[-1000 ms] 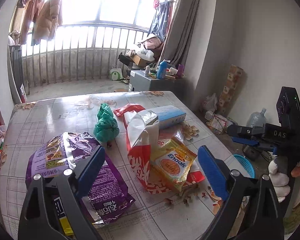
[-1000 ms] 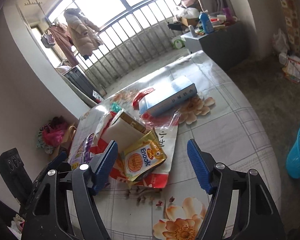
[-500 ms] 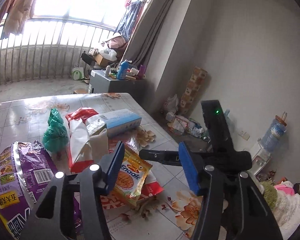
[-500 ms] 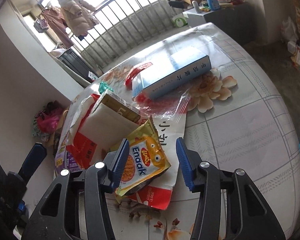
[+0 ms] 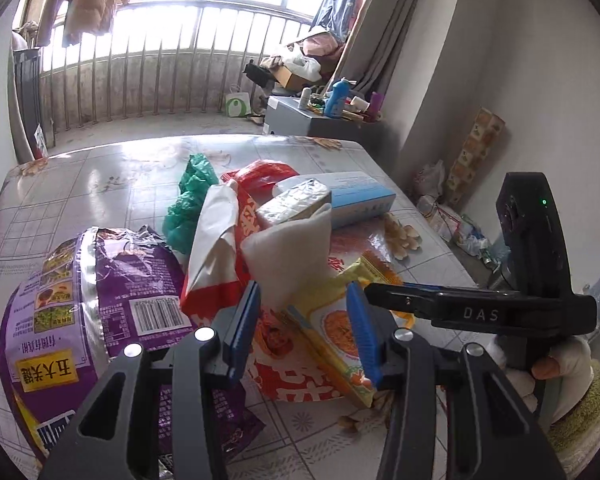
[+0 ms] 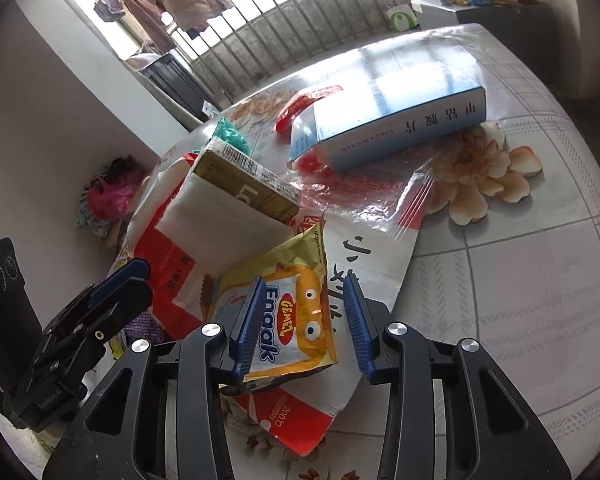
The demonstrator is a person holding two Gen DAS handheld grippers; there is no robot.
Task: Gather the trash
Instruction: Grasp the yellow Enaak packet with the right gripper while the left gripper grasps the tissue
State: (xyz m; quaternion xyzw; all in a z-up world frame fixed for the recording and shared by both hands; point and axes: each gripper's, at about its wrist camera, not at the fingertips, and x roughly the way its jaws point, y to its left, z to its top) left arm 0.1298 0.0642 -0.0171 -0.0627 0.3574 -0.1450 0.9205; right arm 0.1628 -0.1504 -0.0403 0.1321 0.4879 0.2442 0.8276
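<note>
On the left of the table (image 5: 100, 176) lies a big purple bag (image 5: 96, 304), its long axis running from the near left edge toward the middle. Just right of it sits a crumpled green bag (image 5: 190, 204), then a red and white bag (image 5: 220, 248) with a white pouch (image 5: 288, 256) and a gold carton (image 6: 248, 184) leaning on it.

The left gripper (image 5: 306, 320) has its jaws apart, with the pouch's lower corner and the yellow snack packet (image 5: 340, 336) between them, not clamped. The right gripper (image 6: 304, 320) is also open, its blue pads either side of the yellow snack packet (image 6: 284, 312); whether they touch it is unclear. The packet lies flat on the red and white bag, its long axis running away from the right gripper, its torn top pointing to the far side.

Further right a blue box (image 6: 388, 116) lies flat. The table has a glossy flower-print cover. Behind are barred windows (image 5: 160, 72), hanging clothes and a cluttered grey cabinet (image 5: 312, 120).
</note>
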